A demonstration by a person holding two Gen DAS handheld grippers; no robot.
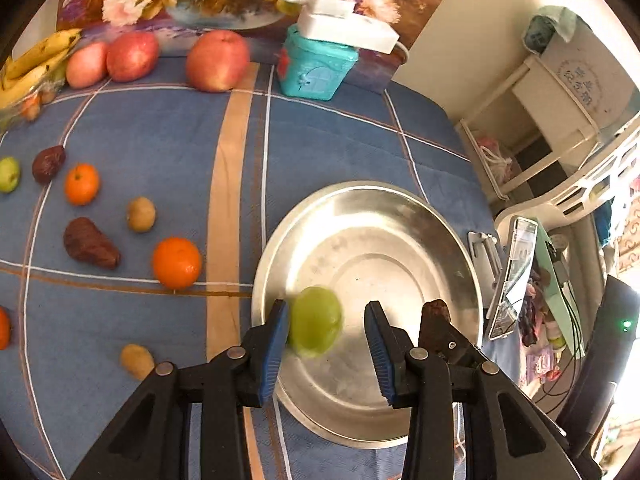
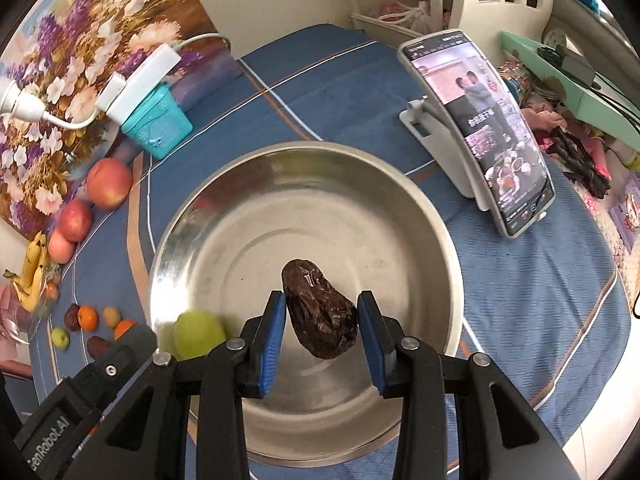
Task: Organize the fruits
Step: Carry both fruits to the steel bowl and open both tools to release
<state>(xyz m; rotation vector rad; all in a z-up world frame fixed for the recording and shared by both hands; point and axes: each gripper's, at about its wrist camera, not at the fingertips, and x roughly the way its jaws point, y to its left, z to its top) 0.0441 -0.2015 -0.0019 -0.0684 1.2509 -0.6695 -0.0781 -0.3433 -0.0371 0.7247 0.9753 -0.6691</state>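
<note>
My left gripper (image 1: 328,346) hangs open over the near left part of a steel bowl (image 1: 360,188). A blurred green fruit (image 1: 316,320) lies against its left pad and well clear of the right pad. In the right wrist view that green fruit (image 2: 198,334) sits over the bowl's left rim (image 2: 312,146). My right gripper (image 2: 322,338) is shut on a wrinkled dark brown fruit (image 2: 320,316), held above the bowl's middle. From the left wrist view this dark fruit (image 1: 436,316) shows just right of my fingers.
On the blue checked cloth left of the bowl lie oranges (image 1: 176,262), dark fruits (image 1: 90,244), small tan fruits (image 1: 141,214) and a small green apple (image 1: 9,174). Apples (image 1: 218,60) and bananas (image 1: 36,64) lie at the back. A teal box (image 1: 316,68) and a phone on a stand (image 2: 480,132) flank the bowl.
</note>
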